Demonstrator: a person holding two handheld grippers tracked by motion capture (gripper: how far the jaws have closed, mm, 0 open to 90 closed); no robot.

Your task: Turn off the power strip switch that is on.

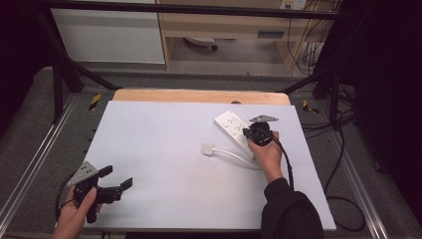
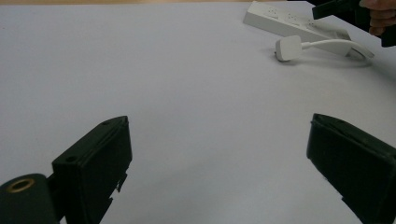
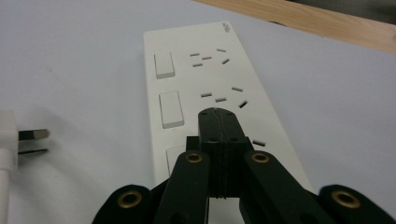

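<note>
Toward the far right corner of the bench (image 1: pixel 149 149), a white power strip (image 1: pixel 233 124) lies flat on the pale sheet, well apart from the near edge. Its long axis runs diagonally, from the far end nearer the wooden back edge down toward the right side, where its cord (image 1: pixel 234 154) leaves it. That cord loops back leftward and ends in a white plug (image 1: pixel 207 148) lying loose just beside the strip, its 3 pins aimed at nothing in particular. In the right gripper view the strip (image 3: pixel 224 93) shows 3 rocker switches along one long side and socket slots along the other, face up.

The right gripper (image 1: pixel 247 132) has its jaws pressed fully together, holding nothing, with the closed tip sitting over the strip's face near the nearest switch (image 3: pixel 175 156); whether it actually touches cannot be told. My reading is that it is about to press, or is pressing, a switch with the closed tip. The plug is not inserted anywhere, so any plugging-in remains to be done.

The left gripper (image 1: pixel 115 180) hovers near the near left corner, jaws spread wide and empty, pointing across the sheet toward the strip. It looks idle for now.
</note>
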